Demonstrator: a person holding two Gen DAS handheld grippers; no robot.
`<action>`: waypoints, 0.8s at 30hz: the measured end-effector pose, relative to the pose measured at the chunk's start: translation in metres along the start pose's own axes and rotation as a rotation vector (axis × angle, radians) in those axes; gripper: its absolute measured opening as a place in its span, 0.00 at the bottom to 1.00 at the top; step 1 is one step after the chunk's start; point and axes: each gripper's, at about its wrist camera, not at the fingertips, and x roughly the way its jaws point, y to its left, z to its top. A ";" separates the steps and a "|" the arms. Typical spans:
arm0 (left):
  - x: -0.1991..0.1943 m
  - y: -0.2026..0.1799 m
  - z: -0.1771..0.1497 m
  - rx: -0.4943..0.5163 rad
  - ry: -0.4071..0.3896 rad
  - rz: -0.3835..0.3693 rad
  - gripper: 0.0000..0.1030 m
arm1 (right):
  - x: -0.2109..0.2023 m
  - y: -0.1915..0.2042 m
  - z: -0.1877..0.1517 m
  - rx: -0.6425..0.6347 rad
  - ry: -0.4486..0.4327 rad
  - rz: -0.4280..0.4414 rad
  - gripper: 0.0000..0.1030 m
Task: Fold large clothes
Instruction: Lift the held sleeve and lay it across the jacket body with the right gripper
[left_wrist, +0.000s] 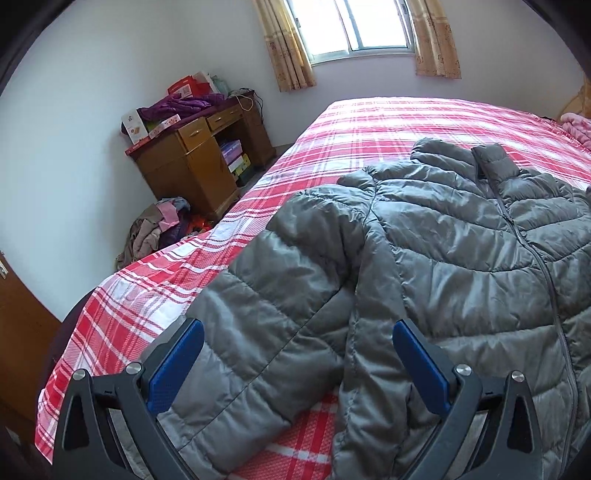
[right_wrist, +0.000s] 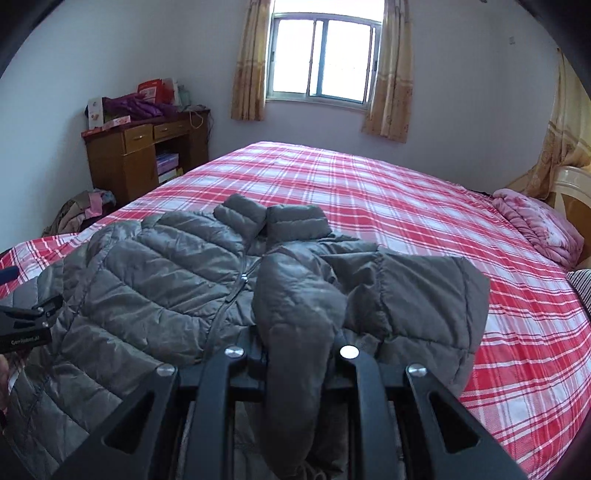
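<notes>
A grey quilted puffer jacket (left_wrist: 461, 229) lies front up, zipped, on a bed with a red plaid sheet (left_wrist: 369, 125). My left gripper (left_wrist: 297, 356) is open, its blue pads (left_wrist: 177, 365) astride the jacket's left sleeve (left_wrist: 266, 295), just above it. In the right wrist view the jacket (right_wrist: 155, 273) spreads to the left. My right gripper (right_wrist: 295, 354) is shut on the jacket's right sleeve (right_wrist: 295, 295), which is lifted and folded over the chest. The left gripper's body (right_wrist: 26, 325) shows at the left edge.
A wooden desk (left_wrist: 199, 162) piled with boxes and purple clothes stands by the far left wall. A heap of clothes (left_wrist: 159, 225) lies on the floor beside it. A pink quilt (right_wrist: 535, 225) sits at the bed's right end. A curtained window (right_wrist: 321, 59) is behind.
</notes>
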 end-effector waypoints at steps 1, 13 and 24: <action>0.001 -0.001 0.000 0.003 0.000 0.002 0.99 | 0.004 0.004 -0.002 -0.009 0.010 0.003 0.20; 0.015 0.001 -0.002 0.012 0.024 0.041 0.99 | 0.033 0.036 -0.017 -0.053 0.080 0.032 0.37; -0.014 0.026 0.007 -0.045 -0.005 0.096 0.99 | -0.016 0.073 -0.021 -0.158 0.012 0.156 0.70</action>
